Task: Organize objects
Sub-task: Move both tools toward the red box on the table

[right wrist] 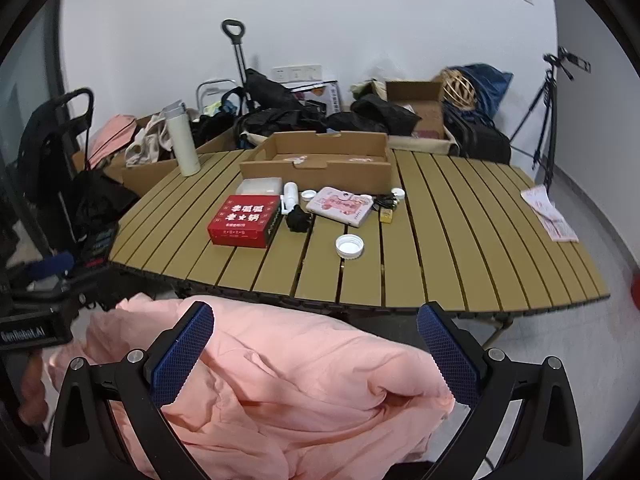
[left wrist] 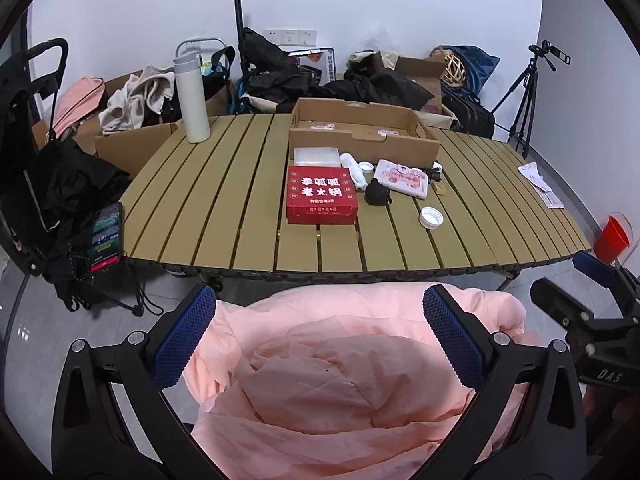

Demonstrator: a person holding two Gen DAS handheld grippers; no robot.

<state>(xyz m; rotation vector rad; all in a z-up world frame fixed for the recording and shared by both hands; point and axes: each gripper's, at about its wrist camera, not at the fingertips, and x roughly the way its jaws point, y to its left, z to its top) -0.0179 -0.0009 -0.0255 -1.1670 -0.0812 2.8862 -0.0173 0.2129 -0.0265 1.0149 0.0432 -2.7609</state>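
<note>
Gaping wide, both hand-held grippers, left (left wrist: pixel 320 322) and right (right wrist: pixel 316 342), hovered over one pink cloth (left wrist: pixel 352 380), gripping nothing; ahead lay one red box (left wrist: pixel 321 195) and one cardboard tray (left wrist: pixel 360 130).

This looks like a spare room in an office or flat, used as a makeshift recording and storage space. Ahead of the tongs stands a folding slatted camping tabletop (right wrist: pixel 460 216), not fixed furniture. Beyond it, along a bare white wall with a strip of wall sockets (left wrist: pixel 291 36), lie open cardboard boxes (left wrist: pixel 132 148), heaped clothes and black bags (right wrist: pixel 280 116). Far right of the tongs, a camera tripod (left wrist: pixel 524 92) stands on the grey floor.
</note>
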